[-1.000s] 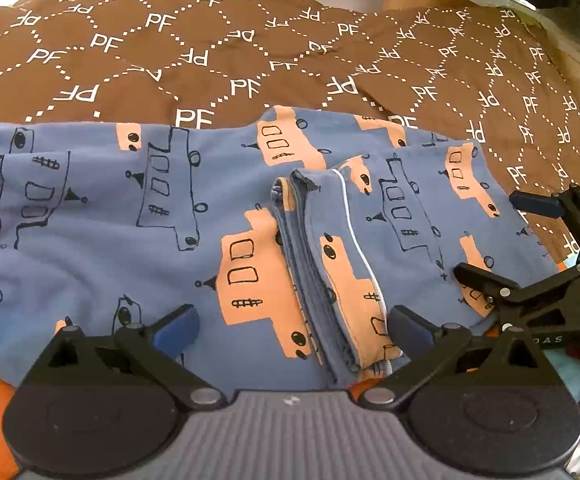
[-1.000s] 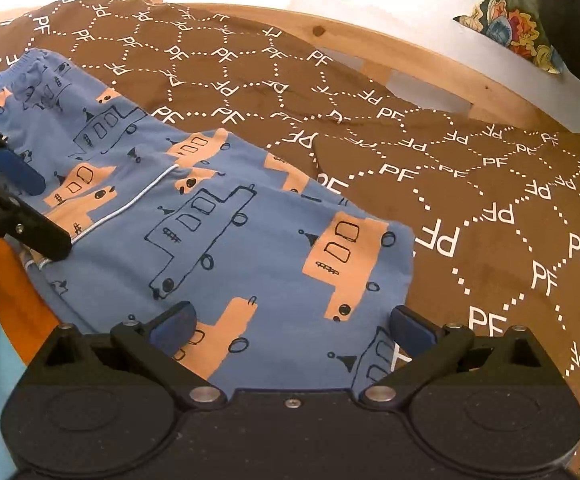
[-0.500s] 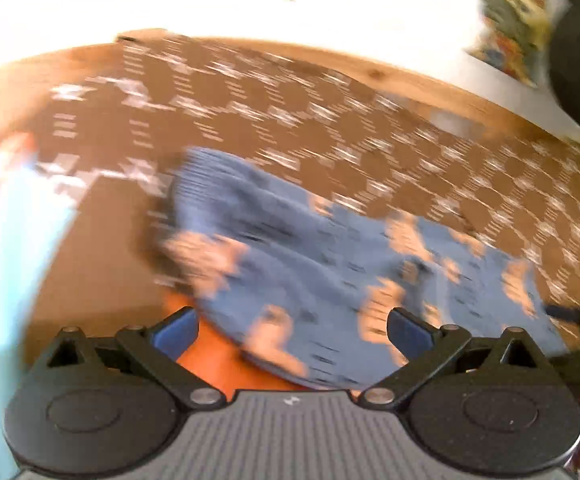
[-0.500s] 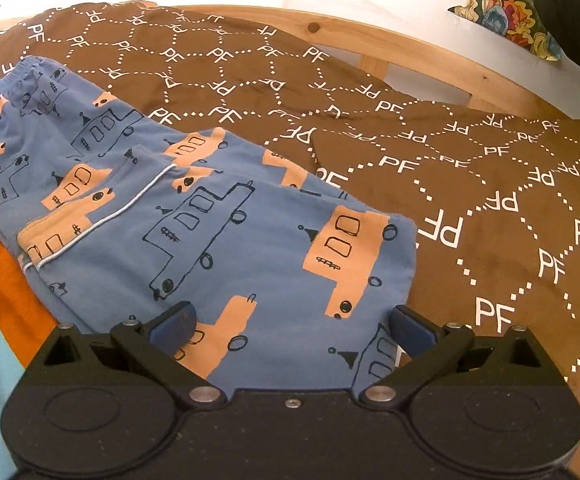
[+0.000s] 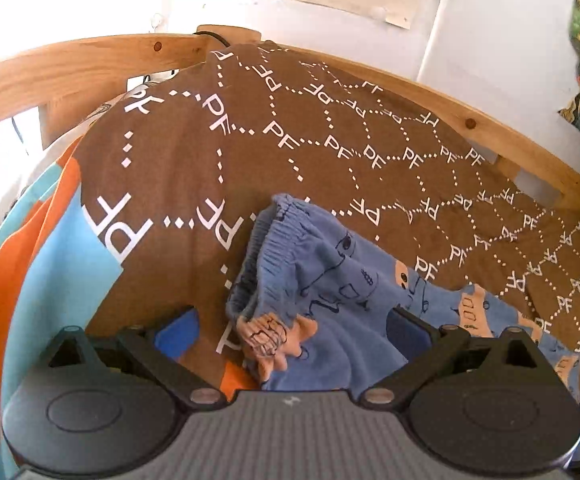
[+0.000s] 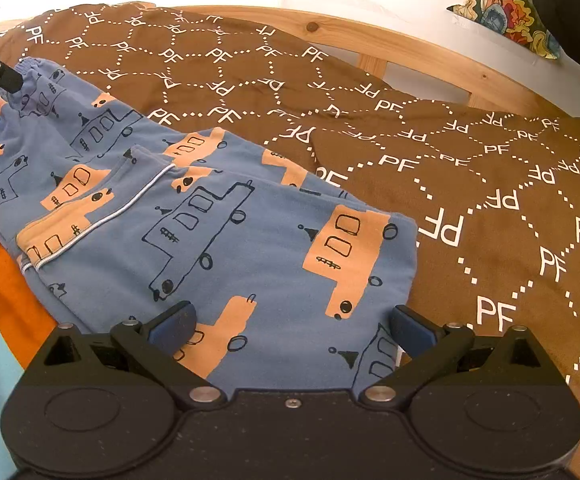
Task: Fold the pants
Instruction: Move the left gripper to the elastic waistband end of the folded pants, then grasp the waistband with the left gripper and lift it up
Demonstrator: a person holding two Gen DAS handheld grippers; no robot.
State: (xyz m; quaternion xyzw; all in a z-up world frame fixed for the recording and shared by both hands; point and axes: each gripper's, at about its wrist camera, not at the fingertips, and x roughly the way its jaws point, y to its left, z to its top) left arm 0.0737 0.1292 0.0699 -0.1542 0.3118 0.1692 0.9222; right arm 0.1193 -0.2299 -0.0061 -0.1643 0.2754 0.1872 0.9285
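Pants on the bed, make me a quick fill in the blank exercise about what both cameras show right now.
1. The blue pants lie on a ____ blanket printed with white PF letters.
2. The fingers of the right gripper are ____, holding nothing.
3. The left gripper hovers over the pants' elastic ____.
4. The bed frame is made of ____.

Missing words: brown; open; waistband; wood

Left claw point(image 5: 292, 326) now at waistband point(image 5: 285, 222).
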